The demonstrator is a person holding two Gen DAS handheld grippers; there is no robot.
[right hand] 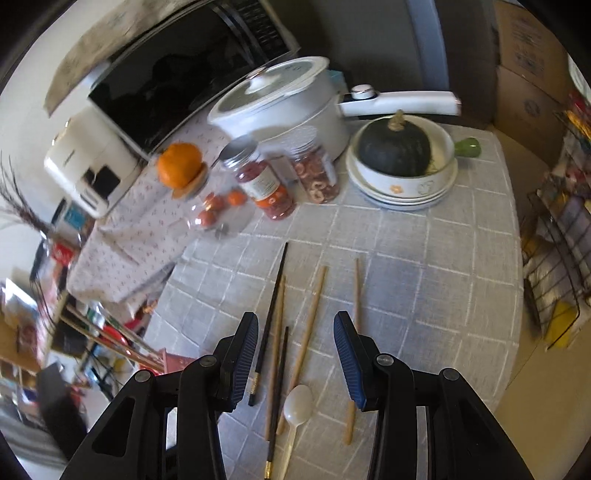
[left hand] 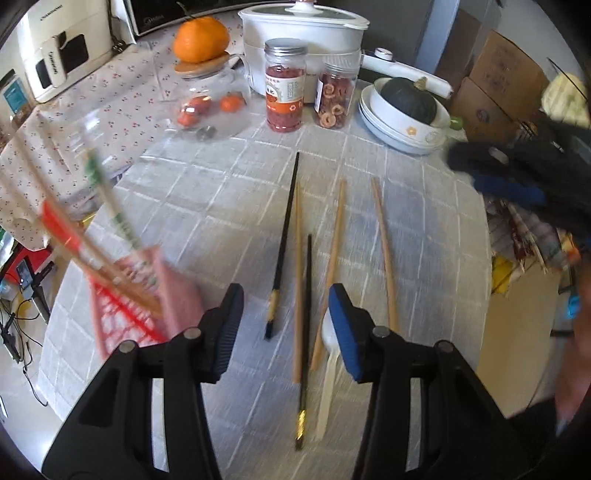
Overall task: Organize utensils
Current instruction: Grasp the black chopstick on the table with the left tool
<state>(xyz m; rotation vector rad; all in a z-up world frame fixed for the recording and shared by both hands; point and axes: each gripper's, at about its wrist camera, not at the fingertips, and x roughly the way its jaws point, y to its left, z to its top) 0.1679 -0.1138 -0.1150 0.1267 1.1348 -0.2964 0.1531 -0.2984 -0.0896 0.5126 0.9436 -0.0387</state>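
Several wooden chopsticks [left hand: 334,258] and two black chopsticks [left hand: 286,229] lie side by side on the grey checked tablecloth [left hand: 221,192]. A white plastic spoon [left hand: 328,369] lies among them. My left gripper [left hand: 286,328] hovers open above them, holding nothing. To its left, a blurred pink slotted holder [left hand: 147,295] has chopsticks standing in it. My right gripper [right hand: 297,354] is also open, over the black chopsticks [right hand: 271,314], wooden chopsticks [right hand: 310,325] and spoon [right hand: 298,408]. It shows blurred at the right of the left wrist view, right gripper [left hand: 509,173]. A corner of the pink holder [right hand: 173,360] peeks in at lower left.
Behind the utensils stand a white lidded pot [left hand: 303,40], two food jars [left hand: 284,88], a glass jar with an orange [left hand: 201,35] on its lid, and stacked bowls [left hand: 402,122] with a dark squash. Cardboard boxes [left hand: 506,81] and a wire rack [right hand: 554,258] sit beyond the table's right edge.
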